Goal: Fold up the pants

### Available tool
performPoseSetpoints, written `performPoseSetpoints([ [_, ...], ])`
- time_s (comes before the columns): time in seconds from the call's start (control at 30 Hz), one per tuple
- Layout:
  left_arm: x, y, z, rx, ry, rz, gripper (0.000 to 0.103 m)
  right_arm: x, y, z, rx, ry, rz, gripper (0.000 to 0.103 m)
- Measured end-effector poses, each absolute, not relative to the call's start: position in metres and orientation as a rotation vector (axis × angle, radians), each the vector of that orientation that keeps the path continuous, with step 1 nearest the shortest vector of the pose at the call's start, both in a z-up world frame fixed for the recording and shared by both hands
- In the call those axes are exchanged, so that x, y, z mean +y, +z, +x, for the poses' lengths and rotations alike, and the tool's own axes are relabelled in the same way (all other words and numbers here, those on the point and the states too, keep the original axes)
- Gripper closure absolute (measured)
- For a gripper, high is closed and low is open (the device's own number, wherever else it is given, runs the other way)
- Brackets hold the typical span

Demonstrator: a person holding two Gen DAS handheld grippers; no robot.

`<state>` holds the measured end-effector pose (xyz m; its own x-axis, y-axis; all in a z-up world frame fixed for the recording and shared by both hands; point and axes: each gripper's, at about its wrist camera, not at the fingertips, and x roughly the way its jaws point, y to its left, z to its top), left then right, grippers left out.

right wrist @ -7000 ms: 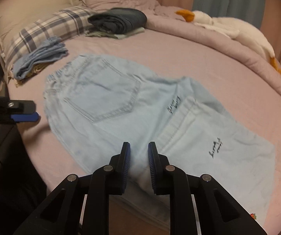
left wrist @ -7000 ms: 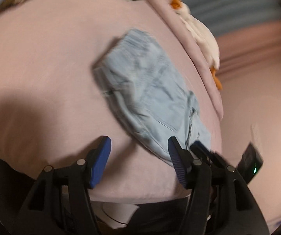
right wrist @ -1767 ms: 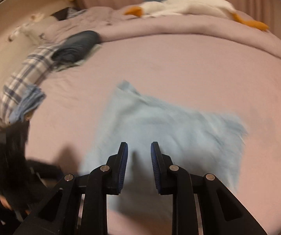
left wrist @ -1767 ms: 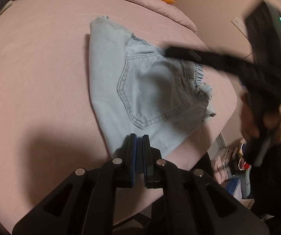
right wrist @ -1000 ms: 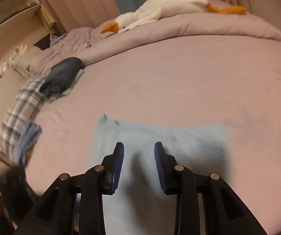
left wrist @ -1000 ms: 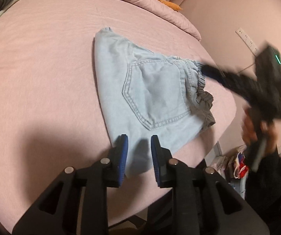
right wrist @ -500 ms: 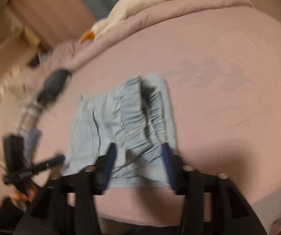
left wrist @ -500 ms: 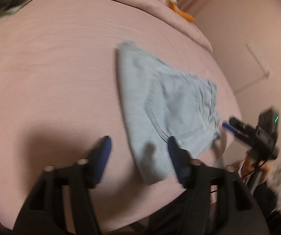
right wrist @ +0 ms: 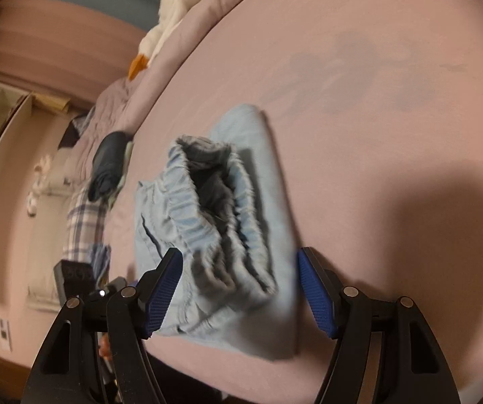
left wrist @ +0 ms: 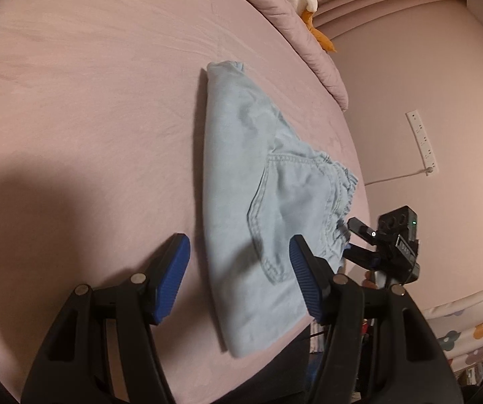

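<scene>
Folded pants (left wrist: pixel 241 181) lying flat near the edge of the pink bed (left wrist: pixel 90 84).
Left gripper (left wrist: pixel 238 279) and right gripper (right wrist: pixel 239 291) both spread wide, holding nothing, hovering over the denim.

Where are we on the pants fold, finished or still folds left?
Looks nearly done. The pants lie as a compact folded bundle on the bed, back pocket up, waistband stacked at one end. Nothing is in hand: left gripper and right gripper are both open, gripping nothing. Left, at most: squaring up the gaping waistband, or stacking with the other folded clothes.
</scene>
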<state>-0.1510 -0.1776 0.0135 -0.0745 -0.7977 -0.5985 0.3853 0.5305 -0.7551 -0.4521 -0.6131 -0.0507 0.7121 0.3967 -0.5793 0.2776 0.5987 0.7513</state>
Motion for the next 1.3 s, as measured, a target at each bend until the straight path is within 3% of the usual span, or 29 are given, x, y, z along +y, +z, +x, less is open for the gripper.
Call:
performPoseSetpoints([
  [0.1, -0.186, 0.012, -0.148, 1.310, -1.036, -0.404, 0.042, -0.608, -0.049, -0.439, 0.838, 0.128, 0.927, 0.022],
  [0.67, -0.243, 0.013, -0.148, 1.273, -1.105, -0.263, 0.039, -0.587, -0.043, -0.401, 0.877, 0.169, 0.713, 0.021],
  [0.73, -0.246, 0.015, -0.148, 1.268, -1.085, -0.242, 0.043, -0.582, -0.041, -0.404, 0.876, 0.135, 0.673, 0.023],
  [0.97, -0.243, 0.022, -0.154, 1.240, -0.989, -0.131, 0.072, -0.566, -0.029, -0.417, 0.866, 0.021, 0.559, 0.045],
  [1.1, -0.240, 0.028, -0.159, 1.212, -0.969, -0.114, 0.076, -0.561, -0.017, -0.427, 0.821, -0.002, 0.532, 0.055],
  [1.3, -0.234, 0.039, -0.166, 1.154, -0.959, -0.088, 0.080, -0.548, -0.004, -0.432, 0.787, -0.021, 0.481, 0.062],
])
